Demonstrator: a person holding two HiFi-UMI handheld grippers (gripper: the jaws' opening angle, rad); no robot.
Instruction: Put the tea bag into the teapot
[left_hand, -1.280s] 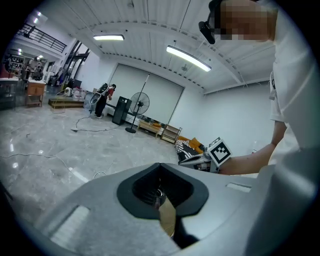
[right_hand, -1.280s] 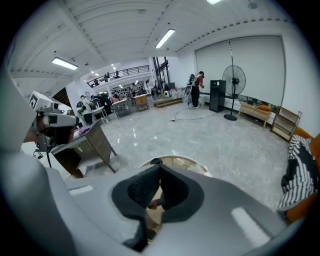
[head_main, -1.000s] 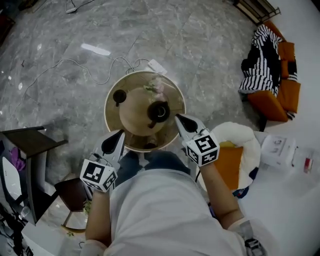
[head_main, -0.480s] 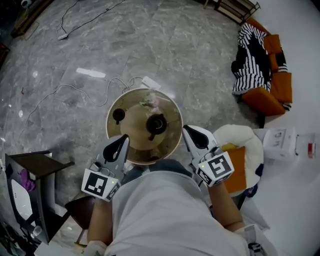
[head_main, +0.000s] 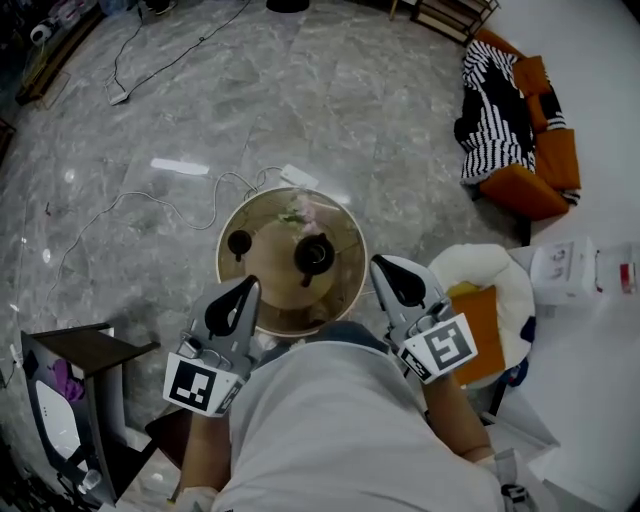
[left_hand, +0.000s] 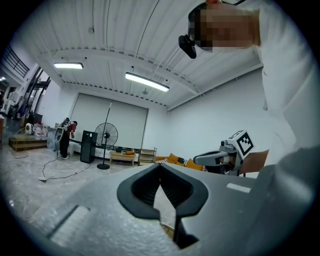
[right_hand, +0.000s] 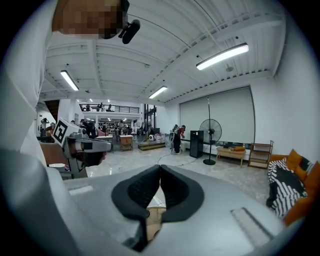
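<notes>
A black teapot (head_main: 314, 254) stands near the middle of a round wooden table (head_main: 343, 298). A small black lid-like piece (head_main: 239, 243) lies to its left, and a pale flower sprig (head_main: 298, 210) lies at the far side. I cannot make out a tea bag in any view. My left gripper (head_main: 252, 284) hovers at the table's near left edge, shut and empty. My right gripper (head_main: 377, 261) hangs just off the near right edge, also shut with nothing in it. Both gripper views look out level over the room, with the left jaws (left_hand: 160, 166) and right jaws (right_hand: 160, 167) closed.
A white power strip (head_main: 297, 177) and its cable lie on the marble floor beyond the table. An orange sofa with a striped cloth (head_main: 500, 95) stands at the far right and a white cushioned seat (head_main: 492, 272) at the near right. A dark side table (head_main: 85, 348) is at the left. A standing fan (left_hand: 106, 135) and a person (left_hand: 65, 139) are far off.
Both grippers have drawn back toward my body. The right one has moved from beside the teapot to off the table's edge. The head view has tilted to show more floor.
</notes>
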